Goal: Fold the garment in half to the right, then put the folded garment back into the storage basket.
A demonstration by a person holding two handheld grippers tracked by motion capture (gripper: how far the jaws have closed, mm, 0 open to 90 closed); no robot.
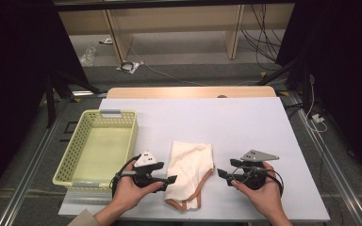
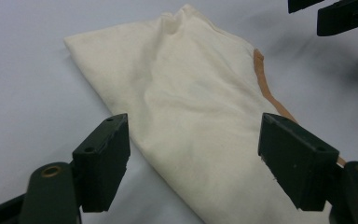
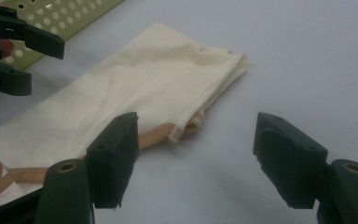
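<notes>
White table (image 1: pixel 245 122) spread wide, and on its left side sits the pale yellow perforated basket (image 1: pixel 75 155). Just right of the basket, near the front edge, the folded cream cloth (image 1: pixel 191 165) with its tan strap (image 1: pixel 202 186) lies flat. The left gripper (image 1: pixel 173 179) hangs at the cloth's left edge, jaws spread wide, nothing held. The right gripper (image 1: pixel 220 173) faces it just beside the strap, also gaping, empty.
</notes>
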